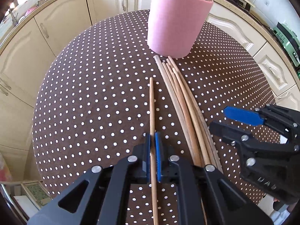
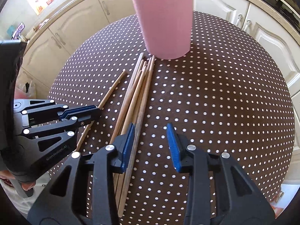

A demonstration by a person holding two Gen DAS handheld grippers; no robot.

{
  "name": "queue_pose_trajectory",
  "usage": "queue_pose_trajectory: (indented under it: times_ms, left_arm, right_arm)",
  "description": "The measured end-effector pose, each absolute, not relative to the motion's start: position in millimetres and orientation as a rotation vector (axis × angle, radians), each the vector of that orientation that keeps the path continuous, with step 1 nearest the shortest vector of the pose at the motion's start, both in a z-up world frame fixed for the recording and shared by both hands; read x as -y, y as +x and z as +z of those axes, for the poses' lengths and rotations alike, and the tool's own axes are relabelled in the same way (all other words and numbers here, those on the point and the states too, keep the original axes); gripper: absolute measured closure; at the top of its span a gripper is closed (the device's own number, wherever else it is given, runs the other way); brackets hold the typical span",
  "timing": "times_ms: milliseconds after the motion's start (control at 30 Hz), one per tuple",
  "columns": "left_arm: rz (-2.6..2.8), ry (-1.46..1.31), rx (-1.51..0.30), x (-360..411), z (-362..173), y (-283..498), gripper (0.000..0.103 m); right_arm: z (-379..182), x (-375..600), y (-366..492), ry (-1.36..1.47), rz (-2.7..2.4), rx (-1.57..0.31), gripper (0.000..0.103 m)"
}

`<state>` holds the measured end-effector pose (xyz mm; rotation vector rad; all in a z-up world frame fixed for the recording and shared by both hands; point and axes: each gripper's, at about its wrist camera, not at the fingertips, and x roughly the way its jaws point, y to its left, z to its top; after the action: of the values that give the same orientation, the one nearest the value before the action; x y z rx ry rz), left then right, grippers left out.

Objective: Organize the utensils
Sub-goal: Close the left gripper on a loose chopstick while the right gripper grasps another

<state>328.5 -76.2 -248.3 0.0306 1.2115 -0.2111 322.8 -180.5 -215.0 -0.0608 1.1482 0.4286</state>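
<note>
A pink cup [image 1: 174, 20] with several wooden sticks in it stands at the far side of the round dotted table [image 1: 93, 93]; it also shows in the right wrist view [image 2: 166, 24]. My left gripper [image 1: 152, 146] is shut on a single wooden chopstick [image 1: 151, 103], seen from the side in the right wrist view [image 2: 112, 90]. A bundle of several chopsticks [image 1: 183, 101] lies on the table to its right, pointing at the cup. My right gripper [image 2: 151, 142] is open and empty, its left finger [image 2: 129, 144] beside the bundle [image 2: 138, 90]. It also shows in the left wrist view [image 1: 226, 120].
Cream kitchen cabinets [image 1: 56, 24] and a countertop curve around behind the table. The table's right half [image 2: 225, 103] carries nothing but the dotted cloth. A plastic bag [image 2: 24, 90] lies on the floor at left.
</note>
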Motion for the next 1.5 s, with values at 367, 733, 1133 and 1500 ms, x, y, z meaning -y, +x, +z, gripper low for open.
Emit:
queue_pose_trajectory:
  times_ms: [367, 733, 1133, 1500]
  left_arm:
    - [-0.229, 0.023, -1.219, 75, -248, 326, 0.097]
    - [-0.253, 0.068, -1.252, 72, -242, 308, 0.078]
    - [-0.23, 0.104, -1.226, 83, -243, 304, 0.085]
    - [-0.22, 0.048, -1.197, 68, -240, 315, 0.097]
  right_arm:
    - [-225, 154, 333, -0.115, 0.396, -1.194, 0.072]
    - [-220, 146, 346, -0.171, 0.394, -1.254, 0.077]
    - [-225, 128, 358, -0.231, 0.368, -1.298, 0.089]
    - [-227, 140, 374, -0.174, 0.37, -1.281, 0.097]
